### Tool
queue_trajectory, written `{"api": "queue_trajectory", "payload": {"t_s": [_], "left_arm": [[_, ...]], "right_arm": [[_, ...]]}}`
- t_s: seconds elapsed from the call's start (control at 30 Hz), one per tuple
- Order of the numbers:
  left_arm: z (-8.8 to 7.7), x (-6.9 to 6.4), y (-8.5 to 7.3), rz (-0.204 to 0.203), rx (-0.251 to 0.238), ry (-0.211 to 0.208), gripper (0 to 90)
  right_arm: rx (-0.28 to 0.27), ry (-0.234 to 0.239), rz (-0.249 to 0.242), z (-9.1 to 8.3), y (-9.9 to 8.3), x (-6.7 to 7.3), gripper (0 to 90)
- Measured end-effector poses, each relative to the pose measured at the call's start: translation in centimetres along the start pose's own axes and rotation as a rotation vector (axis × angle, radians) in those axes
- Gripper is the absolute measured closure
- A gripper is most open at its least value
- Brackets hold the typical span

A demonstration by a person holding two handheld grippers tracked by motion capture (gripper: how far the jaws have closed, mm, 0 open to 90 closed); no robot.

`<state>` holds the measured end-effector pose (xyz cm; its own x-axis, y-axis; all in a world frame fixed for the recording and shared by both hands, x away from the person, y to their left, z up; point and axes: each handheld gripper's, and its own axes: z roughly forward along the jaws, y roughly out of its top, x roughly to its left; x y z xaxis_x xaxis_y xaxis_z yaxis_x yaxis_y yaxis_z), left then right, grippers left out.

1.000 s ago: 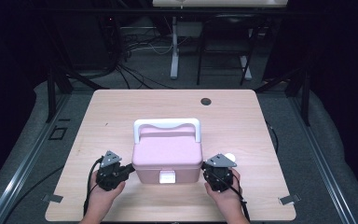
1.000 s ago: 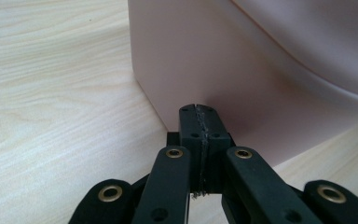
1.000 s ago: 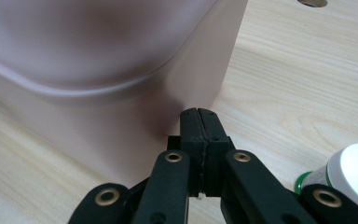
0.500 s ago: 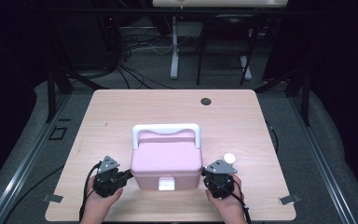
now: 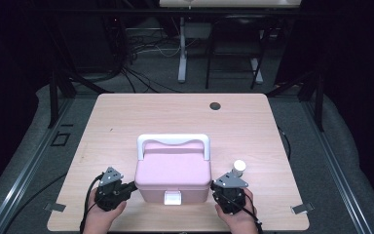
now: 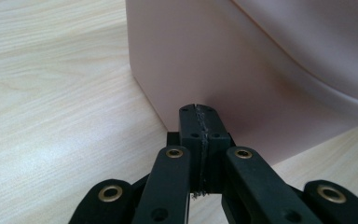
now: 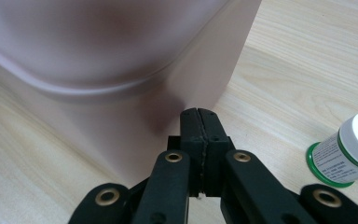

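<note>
A pink box (image 5: 173, 170) with a white handle (image 5: 173, 140) and a white latch (image 5: 172, 197) stands near the front of the wooden table (image 5: 175, 112). My left gripper (image 5: 132, 186) is at the box's left side. In the left gripper view its jaws (image 6: 199, 112) are shut with nothing between them, tips close against the pink wall (image 6: 242, 60) near a lower corner. My right gripper (image 5: 214, 187) mirrors it on the box's right side, shut and empty (image 7: 199, 114), tips at the pink wall (image 7: 121, 102). A hand holds each gripper from the near edge.
A small white-capped bottle (image 5: 238, 168) with a green base stands just right of the box, close beyond the right gripper, and appears at the right in the right gripper view (image 7: 349, 149). A dark round hole (image 5: 215, 106) sits at the table's far side. Cables and stands lie on the floor beyond.
The pink box and both grippers at its sides have slid a little toward the near edge of the table. Both grippers stayed shut.
</note>
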<state>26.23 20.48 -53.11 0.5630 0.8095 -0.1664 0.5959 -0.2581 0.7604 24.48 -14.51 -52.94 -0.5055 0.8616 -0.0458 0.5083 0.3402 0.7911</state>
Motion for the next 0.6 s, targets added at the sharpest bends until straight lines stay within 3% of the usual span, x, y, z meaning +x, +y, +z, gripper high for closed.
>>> {"api": "queue_trajectory", "payload": {"t_s": [0.43, 0.5, 0.6], "left_arm": [[-0.2, 0.3, 0.0, -0.002, 0.011, -0.031, 90.0], [-0.2, 0.6, 0.0, -0.029, 0.017, -0.028, 84.9], [-0.2, 1.1, 0.0, -0.068, 0.025, -0.056, 78.3]], "right_arm": [[0.020, 0.023, 0.005, -0.3, 0.0, -0.2, 89.9], [0.022, 0.028, 0.012, -0.3, 0.0, -0.4, 85.4], [0.021, 0.042, 0.026, -0.2, 0.0, -1.0, 79.5]]}}
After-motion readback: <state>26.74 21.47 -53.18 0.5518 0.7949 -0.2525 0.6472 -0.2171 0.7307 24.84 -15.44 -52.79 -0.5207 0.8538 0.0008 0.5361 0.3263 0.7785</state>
